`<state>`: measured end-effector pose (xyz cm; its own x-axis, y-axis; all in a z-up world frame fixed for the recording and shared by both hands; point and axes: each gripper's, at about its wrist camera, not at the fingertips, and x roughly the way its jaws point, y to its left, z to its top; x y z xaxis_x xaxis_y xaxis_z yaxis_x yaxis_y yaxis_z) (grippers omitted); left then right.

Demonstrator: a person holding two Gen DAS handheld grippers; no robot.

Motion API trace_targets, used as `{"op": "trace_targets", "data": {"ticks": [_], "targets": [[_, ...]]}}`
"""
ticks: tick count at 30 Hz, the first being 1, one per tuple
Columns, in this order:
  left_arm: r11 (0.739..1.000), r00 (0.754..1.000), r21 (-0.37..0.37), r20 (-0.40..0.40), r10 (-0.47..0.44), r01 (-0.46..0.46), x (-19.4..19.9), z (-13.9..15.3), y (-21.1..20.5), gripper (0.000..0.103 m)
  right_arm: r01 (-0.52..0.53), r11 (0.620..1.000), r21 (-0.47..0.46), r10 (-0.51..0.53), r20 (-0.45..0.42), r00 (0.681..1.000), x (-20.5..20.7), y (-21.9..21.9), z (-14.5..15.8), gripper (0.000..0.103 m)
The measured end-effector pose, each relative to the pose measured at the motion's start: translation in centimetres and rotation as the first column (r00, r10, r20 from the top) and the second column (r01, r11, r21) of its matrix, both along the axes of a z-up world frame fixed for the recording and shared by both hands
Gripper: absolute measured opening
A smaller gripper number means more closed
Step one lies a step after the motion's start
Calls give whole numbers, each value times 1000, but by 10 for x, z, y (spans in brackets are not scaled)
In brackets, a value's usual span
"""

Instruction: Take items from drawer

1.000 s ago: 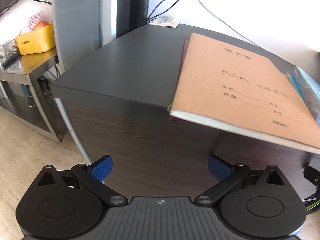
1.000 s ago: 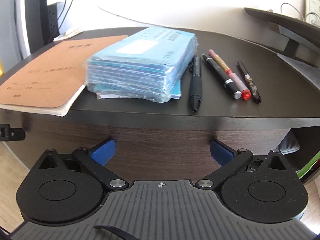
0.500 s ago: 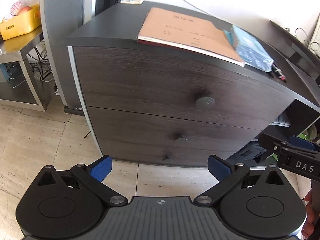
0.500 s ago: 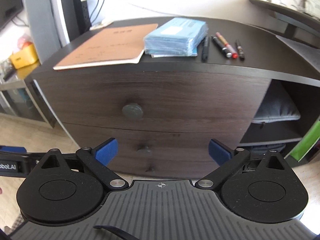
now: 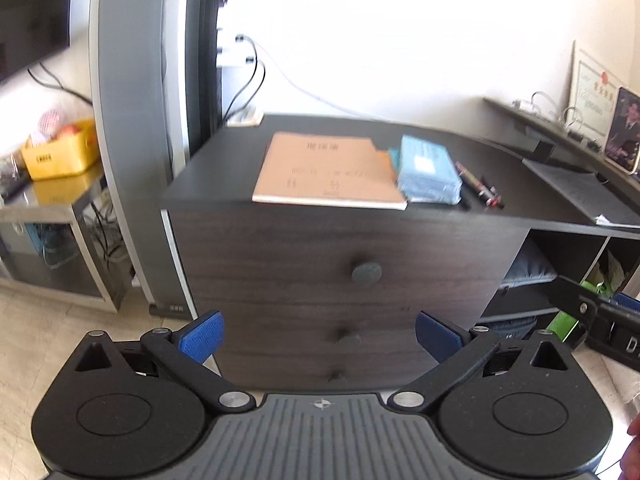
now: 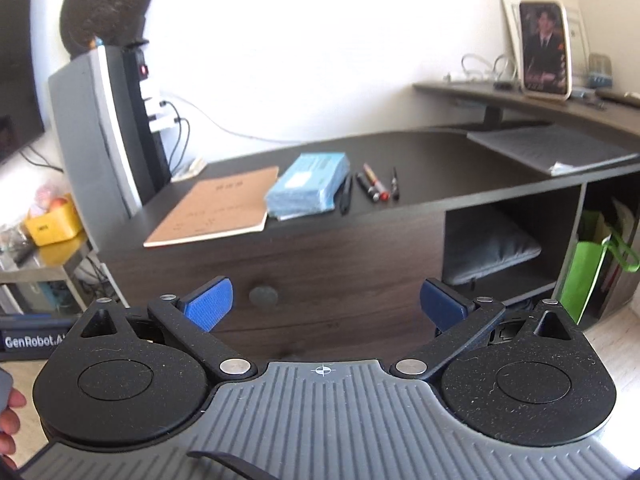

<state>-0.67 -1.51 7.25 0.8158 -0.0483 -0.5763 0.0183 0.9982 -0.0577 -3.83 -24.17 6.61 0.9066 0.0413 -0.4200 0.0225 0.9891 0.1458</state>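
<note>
Nearest: left gripper (image 5: 318, 336), blue pads spread wide, nothing between them. Right gripper (image 6: 325, 306) likewise splayed wide and empty. Both hang well back from the cabinet front, neither touching it.

Next out: dark wood drawer unit (image 5: 280, 256), three drawers stacked, all shut. Top drawer (image 5: 420, 252) carries a round flat knob (image 5: 366, 272); two smaller knobs sit below it on the lower fronts. Drawer contents hidden, so the items inside cannot be judged.

Handling, as judgement: the knob looks rigid, smooth and disc-shaped, likely slick under the pads. Best hold is across its rim, pads on opposite edges, pulling straight out. The drawer probably slides with some weight; a skewed pull might slip off.

On the cabinet top: a brown notebook (image 5: 330, 172), overhanging the front edge slightly; a blue plastic-wrapped stack (image 5: 428, 176) touching its right side; pens (image 5: 478, 190) just beside that. Notebook and stack look light and somewhat floppy, the wrap slippery.

Farthest: a yellow bin (image 5: 60, 156) on a steel table at left.
</note>
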Motion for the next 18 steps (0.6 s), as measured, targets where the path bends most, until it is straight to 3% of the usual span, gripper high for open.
{"op": "trace_targets", "data": {"ticks": [10, 18], "targets": [[997, 999, 66, -17, 28, -26, -21, -1, -16, 102, -35, 999, -33, 36, 14, 999, -21, 6, -2, 103], [997, 1000, 76, -15, 10, -8, -23, -2, -20, 102, -39, 998, -42, 40, 10, 999, -20, 4, -4, 103]]}}
